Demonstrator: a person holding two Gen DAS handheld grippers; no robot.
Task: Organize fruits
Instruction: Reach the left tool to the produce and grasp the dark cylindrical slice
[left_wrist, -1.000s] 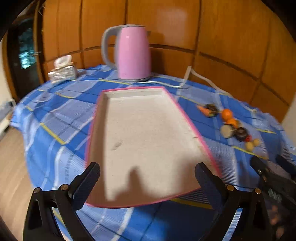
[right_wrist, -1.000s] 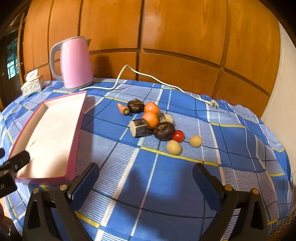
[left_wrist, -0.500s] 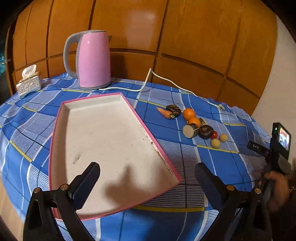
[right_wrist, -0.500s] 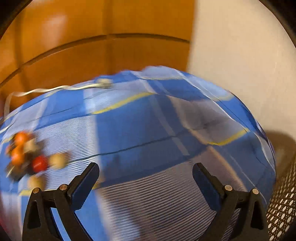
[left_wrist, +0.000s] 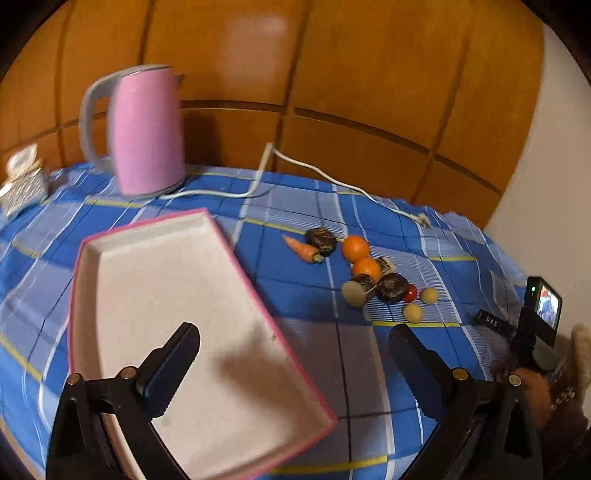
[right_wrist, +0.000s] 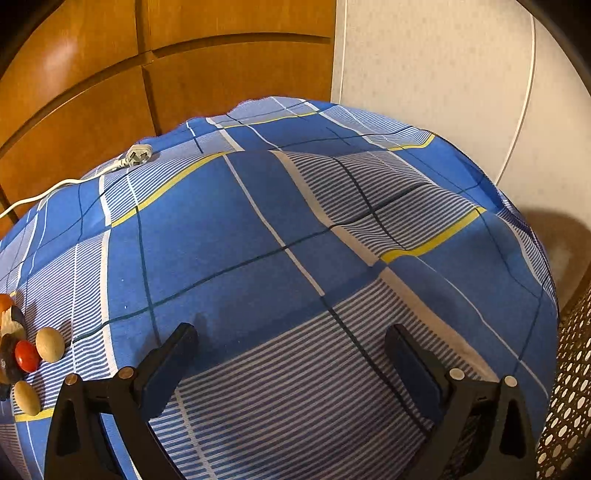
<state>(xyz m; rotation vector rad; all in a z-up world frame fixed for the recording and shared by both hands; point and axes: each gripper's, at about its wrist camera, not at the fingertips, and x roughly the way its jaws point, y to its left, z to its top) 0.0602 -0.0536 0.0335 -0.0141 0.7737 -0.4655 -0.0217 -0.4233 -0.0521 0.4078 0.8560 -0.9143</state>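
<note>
Covering the bench is a blue plaid cloth with white stripes and yellow lines (left_wrist: 303, 206), which hangs over the rounded far edge in the right wrist view. Glossy orange-brown wooden wall panels (left_wrist: 332, 74) stand behind the bench; a pale textured wall (right_wrist: 443, 74) adjoins them on the right. A perforated woven panel (right_wrist: 569, 387) shows at the lower right edge of the right wrist view.

Bench contents:
- Shallow rectangular white tray with a pink rim (left_wrist: 236, 266), lying flat on the left part of the cloth.
- Pink electric kettle with a grey handle (left_wrist: 144, 129), upright behind the tray; its white power cord (left_wrist: 332, 181) trails right across the cloth, ending in a white plug (right_wrist: 138, 155).
- Patterned tissue box (left_wrist: 22, 181), blurred, at the far left edge.
- Cluster of fruits and vegetables, on the cloth to the right of the tray and apart from it: small carrot (left_wrist: 301, 249), two round oranges (left_wrist: 355, 248), dark round pieces (left_wrist: 391, 288), cut pale-faced piece (left_wrist: 354, 293), small red tomato (left_wrist: 410, 293), two beige round pieces (left_wrist: 412, 312).

Left tongs (left_wrist: 291, 354): spread wide, gripping nothing, held above the near end of the tray. Right tongs (right_wrist: 291, 350): spread wide, gripping nothing, above bare cloth, with the fruit cluster at the far left edge of that view.
</note>
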